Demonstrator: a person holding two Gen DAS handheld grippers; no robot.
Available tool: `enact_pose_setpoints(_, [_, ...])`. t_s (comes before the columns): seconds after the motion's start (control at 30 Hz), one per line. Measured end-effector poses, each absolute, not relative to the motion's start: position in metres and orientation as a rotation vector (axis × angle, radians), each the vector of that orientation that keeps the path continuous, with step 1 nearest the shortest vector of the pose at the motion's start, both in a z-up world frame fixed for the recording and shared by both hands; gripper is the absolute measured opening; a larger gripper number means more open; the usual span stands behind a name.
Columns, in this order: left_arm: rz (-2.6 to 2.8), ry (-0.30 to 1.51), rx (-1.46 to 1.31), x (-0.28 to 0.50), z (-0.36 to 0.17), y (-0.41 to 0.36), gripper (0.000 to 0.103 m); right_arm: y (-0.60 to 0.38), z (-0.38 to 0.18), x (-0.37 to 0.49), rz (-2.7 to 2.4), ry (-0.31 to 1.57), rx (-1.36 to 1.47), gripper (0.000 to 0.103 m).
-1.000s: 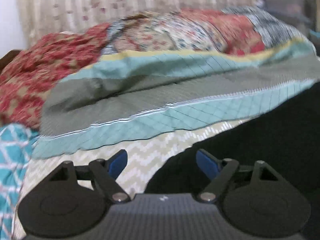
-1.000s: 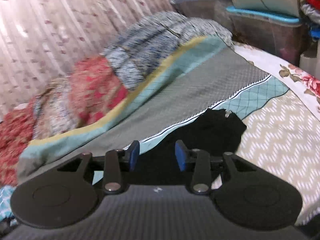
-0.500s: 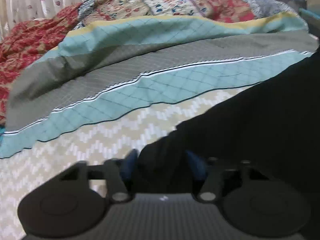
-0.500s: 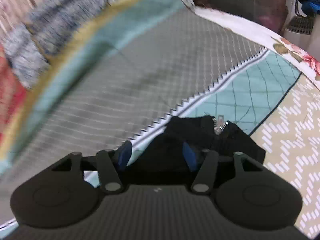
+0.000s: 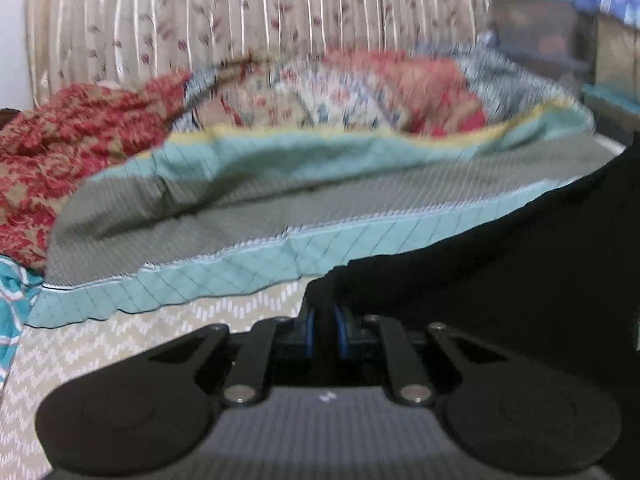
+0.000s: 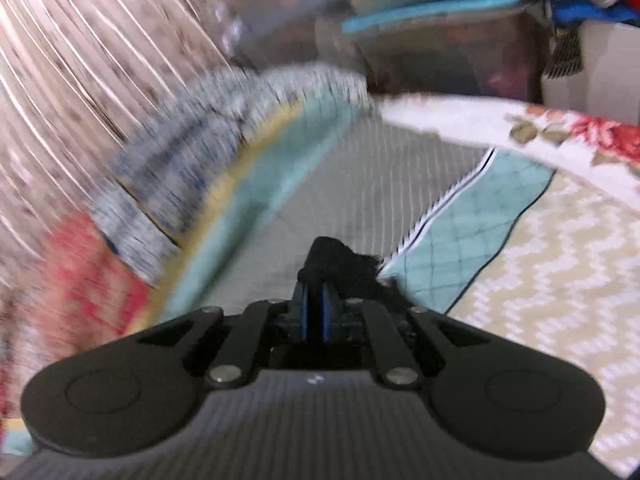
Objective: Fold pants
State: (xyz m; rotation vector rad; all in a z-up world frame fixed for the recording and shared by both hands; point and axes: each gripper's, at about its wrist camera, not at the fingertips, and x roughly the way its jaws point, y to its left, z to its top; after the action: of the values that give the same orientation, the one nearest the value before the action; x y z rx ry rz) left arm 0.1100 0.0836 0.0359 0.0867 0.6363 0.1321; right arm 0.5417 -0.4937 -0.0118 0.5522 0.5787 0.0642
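Left wrist view first: the left gripper [image 5: 323, 320] has its two blue pads drawn almost together, pinching an edge of the black pants [image 5: 500, 280], which spread as one dark mass over the lower right of the bed and run off the right side of the picture. Its jaws have just been closing; a second ago they stood wide with only the zigzag bedsheet [image 5: 120, 344] between them, and now cloth is caught there. Only this view shows the red patterned blanket [image 5: 68, 148] heaped at the left, the scrap of turquoise cloth [image 5: 14, 300] at the far left edge, and the full width of the pleated curtain [image 5: 240, 20] behind. One quilt [image 5: 248, 220] with teal and grey bands lies across the bed beyond the pants. Right wrist view next: the right gripper [image 6: 314, 304] also has its pads pressed close, with a small bunch of the black pants [image 6: 340, 264] gripped and sticking up just past the fingertips, above the grey band of the quilt [image 6: 360, 184]. These jaws too have just been closing; earlier they were apart over the waist end of the pants, which then lay flat with a zipper showing. This view alone shows the white floral sheet [image 6: 560, 128] along the right edge of the bed and the storage bin with a blue lid [image 6: 432, 20] behind it. The background here is blurred. Counted: two grippers, one pair of pants, one quilt.
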Motion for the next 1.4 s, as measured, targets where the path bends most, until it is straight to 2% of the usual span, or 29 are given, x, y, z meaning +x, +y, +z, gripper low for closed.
enact_pose_setpoints(0.1, [0.113,0.582,0.062,0.068,0.058,0.068,0.01,-0.528,0.016,0.483,0.11,0.503,0.584,0.008])
enact_pose_setpoints(0.27, [0.078,0.562,0.028,-0.009,0.072,0.036,0.01,-0.591,0.021,0.388,0.125,0.447,0.637,0.007])
enact_pose_setpoints(0.37, [0.073,0.572,0.004,-0.06,0.064,0.014,0.01,-0.63,0.002,0.323,0.075,0.437,0.657,0.007])
enact_pose_setpoints(0.43, [0.081,0.597,0.006,-0.089,0.053,-0.002,0.01,-0.651,-0.019,0.294,0.011,0.432,0.675,0.002])
enact_pose_setpoints(0.53, [0.086,0.656,-0.054,-0.122,0.029,-0.018,0.012,-0.682,-0.057,0.256,-0.119,0.449,0.715,0.002])
enact_pose_setpoints(0.6, [0.111,0.727,-0.063,-0.131,0.007,-0.026,0.016,-0.69,-0.08,0.25,-0.225,0.526,0.697,0.007])
enact_pose_setpoints(0.67, [0.123,0.771,-0.094,-0.137,-0.006,-0.028,0.018,-0.694,-0.095,0.249,-0.223,0.556,0.782,0.007])
enact_pose_setpoints(0.73, [0.139,0.763,-0.152,-0.144,-0.003,-0.024,0.024,-0.69,-0.093,0.248,-0.158,0.53,0.821,0.009])
enact_pose_setpoints(0.8, [0.139,0.706,-0.245,-0.151,0.01,-0.015,0.048,-0.675,-0.084,0.25,-0.1,0.506,0.76,0.019])
enact_pose_setpoints(0.87, [0.162,0.647,-0.33,-0.158,0.022,-0.004,0.061,-0.666,-0.08,0.25,-0.06,0.509,0.697,0.038])
enact_pose_setpoints(0.97, [0.2,0.596,-0.485,-0.164,0.037,0.022,0.064,-0.657,-0.084,0.254,-0.044,0.518,0.664,0.045])
enact_pose_setpoints(1.03, [0.23,0.561,-0.597,-0.167,0.043,0.042,0.068,-0.653,-0.093,0.258,-0.048,0.543,0.68,0.046])
enact_pose_setpoints(1.1, [0.274,0.537,-0.696,-0.167,0.044,0.063,0.076,-0.655,-0.105,0.26,-0.077,0.593,0.688,0.045])
enact_pose_setpoints(1.13, [0.293,0.533,-0.735,-0.166,0.044,0.071,0.076,-0.657,-0.113,0.263,-0.079,0.627,0.704,0.031])
enact_pose_setpoints(1.17, [0.306,0.533,-0.774,-0.165,0.042,0.08,0.076,-0.658,-0.119,0.259,-0.07,0.654,0.725,0.007])
enact_pose_setpoints(1.23, [0.314,0.546,-0.818,-0.16,0.036,0.09,0.078,-0.657,-0.122,0.26,-0.081,0.649,0.736,0.006])
enact_pose_setpoints(1.33, [0.336,0.601,-0.829,-0.145,0.021,0.094,0.079,-0.657,-0.103,0.243,-0.113,0.515,0.693,0.006])
enact_pose_setpoints(1.37, [0.347,0.621,-0.825,-0.14,0.015,0.093,0.069,-0.656,-0.096,0.239,-0.119,0.468,0.679,0.006])
enact_pose_setpoints(1.4, [0.363,0.646,-0.794,-0.134,0.009,0.09,0.049,-0.656,-0.093,0.238,-0.14,0.451,0.662,0.006])
